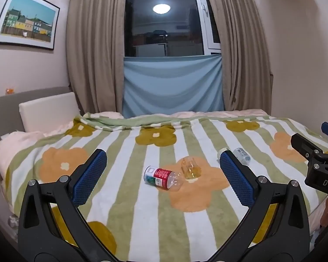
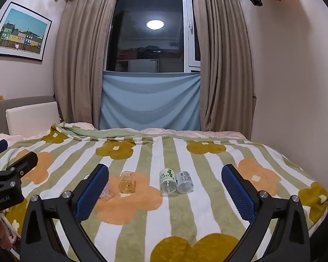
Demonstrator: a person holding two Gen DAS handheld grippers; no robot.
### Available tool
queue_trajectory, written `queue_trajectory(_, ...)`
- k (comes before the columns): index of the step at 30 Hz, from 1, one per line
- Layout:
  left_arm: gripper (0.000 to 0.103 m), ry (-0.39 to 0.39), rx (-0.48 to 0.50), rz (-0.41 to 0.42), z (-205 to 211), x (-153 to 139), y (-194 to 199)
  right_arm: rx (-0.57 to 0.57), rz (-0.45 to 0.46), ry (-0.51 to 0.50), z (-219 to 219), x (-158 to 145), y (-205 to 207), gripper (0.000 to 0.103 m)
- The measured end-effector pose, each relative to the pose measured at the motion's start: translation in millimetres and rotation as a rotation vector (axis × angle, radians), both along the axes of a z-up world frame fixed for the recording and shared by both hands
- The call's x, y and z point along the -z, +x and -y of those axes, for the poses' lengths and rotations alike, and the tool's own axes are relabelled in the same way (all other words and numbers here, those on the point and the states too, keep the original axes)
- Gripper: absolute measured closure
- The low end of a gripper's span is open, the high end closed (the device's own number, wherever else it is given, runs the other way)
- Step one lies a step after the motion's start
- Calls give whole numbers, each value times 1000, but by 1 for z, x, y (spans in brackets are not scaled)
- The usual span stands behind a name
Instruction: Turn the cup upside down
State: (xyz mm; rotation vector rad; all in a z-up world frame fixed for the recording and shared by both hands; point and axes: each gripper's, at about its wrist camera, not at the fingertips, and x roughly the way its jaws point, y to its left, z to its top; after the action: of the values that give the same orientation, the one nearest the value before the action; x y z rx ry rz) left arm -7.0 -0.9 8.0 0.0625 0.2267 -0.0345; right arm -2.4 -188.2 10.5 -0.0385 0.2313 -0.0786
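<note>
The glass cup [image 1: 191, 167] stands on an orange flower of the blanket [image 1: 207, 218], beside a lying red-label bottle [image 1: 163, 177]. The left gripper [image 1: 163, 171] and right gripper [image 2: 165, 186] are both wide and hold nothing

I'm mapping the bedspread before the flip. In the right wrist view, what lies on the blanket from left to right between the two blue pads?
Glass cup → green-labelled bottle → grey-labelled bottle. All three lie on the blanket, beyond the open right tongs.
</note>
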Motion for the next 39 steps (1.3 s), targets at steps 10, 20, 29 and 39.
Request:
queue_trajectory(10,0,9,-4,15,9,0,-4,7,7,14,4,-3,0,0)
queue_trajectory(20,0,-8,3,-9,10,-1,1,5,12,15,12,3,-2,0)
queue_trajectory(29,0,-10,2,-9,12,2,3,10,15,12,7,5,-3,0)
queue_trajectory(39,0,-10,2,-11,11,5,5,9,14,14,8,4,-4,0)
